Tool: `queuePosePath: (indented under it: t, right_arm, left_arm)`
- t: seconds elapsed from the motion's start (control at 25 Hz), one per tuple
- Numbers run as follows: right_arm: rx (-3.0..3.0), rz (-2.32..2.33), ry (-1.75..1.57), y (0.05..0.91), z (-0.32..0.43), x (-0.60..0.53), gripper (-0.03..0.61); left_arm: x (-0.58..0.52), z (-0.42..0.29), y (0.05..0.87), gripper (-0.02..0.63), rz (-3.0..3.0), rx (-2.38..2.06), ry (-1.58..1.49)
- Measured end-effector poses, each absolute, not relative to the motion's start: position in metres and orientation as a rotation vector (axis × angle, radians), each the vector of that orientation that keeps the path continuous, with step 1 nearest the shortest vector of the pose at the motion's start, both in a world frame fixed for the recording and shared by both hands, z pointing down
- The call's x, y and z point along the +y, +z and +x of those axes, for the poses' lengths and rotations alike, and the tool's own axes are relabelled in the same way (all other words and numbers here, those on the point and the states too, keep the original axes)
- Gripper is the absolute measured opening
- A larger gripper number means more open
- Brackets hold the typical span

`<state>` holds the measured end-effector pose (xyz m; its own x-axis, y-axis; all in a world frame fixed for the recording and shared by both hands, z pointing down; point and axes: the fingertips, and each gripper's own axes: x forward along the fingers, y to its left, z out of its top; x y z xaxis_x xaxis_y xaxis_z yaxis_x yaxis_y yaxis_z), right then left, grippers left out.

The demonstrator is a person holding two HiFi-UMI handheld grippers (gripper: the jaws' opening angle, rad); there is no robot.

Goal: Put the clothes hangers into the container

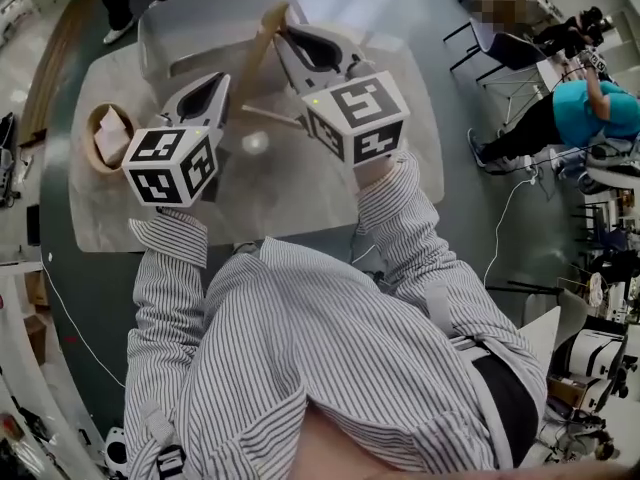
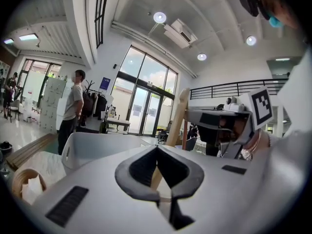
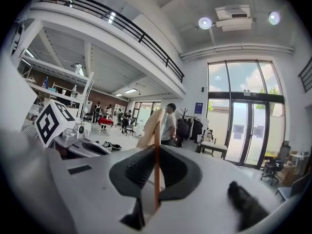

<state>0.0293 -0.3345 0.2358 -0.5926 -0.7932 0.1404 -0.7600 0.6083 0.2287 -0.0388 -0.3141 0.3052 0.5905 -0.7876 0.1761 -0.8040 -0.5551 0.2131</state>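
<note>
A wooden clothes hanger hangs in the air between my two grippers, above the table. My left gripper is shut on its lower part, and the wood shows between the pads. My right gripper is shut on the hanger's upper arm, with the thin wood edge clamped between its jaws. The pale plastic container stands just beyond both grippers at the table's far side; its open rim lies in front of the left gripper. The right gripper shows to the right of the hanger.
A small wicker basket holding paper sits at the table's left. The round grey table ends close to my body. A person stands beyond the container. Seated people and chairs are at the far right.
</note>
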Motion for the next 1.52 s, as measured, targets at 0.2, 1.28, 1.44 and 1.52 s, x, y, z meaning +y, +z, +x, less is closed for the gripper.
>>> queuePosePath:
  t: [0.2,1.28,1.44,1.52]
  right_arm:
    - [-2.612,1.334,-0.221,0.222,0.035,-0.337,0.034]
    - [-2.647,1.414,-0.475,0.087,0.036,-0.378,0.034]
    - [-2.668,1.399,-0.504,0.066,0.026,-0.383,0.034]
    - [-2.675,1.388,-0.508,0.059,0.020,-0.386,0.034]
  left_arm:
    - [-0.318,-0.033,0.290,0.011,2.582,-1.224,0.030]
    - [-0.363,-0.030,0.202,0.011,2.802,-1.238,0.053]
    - [-0.368,-0.037,0.191,0.011,2.813,-1.249,0.047]
    - [-0.370,-0.042,0.188,0.011,2.808,-1.254,0.043]
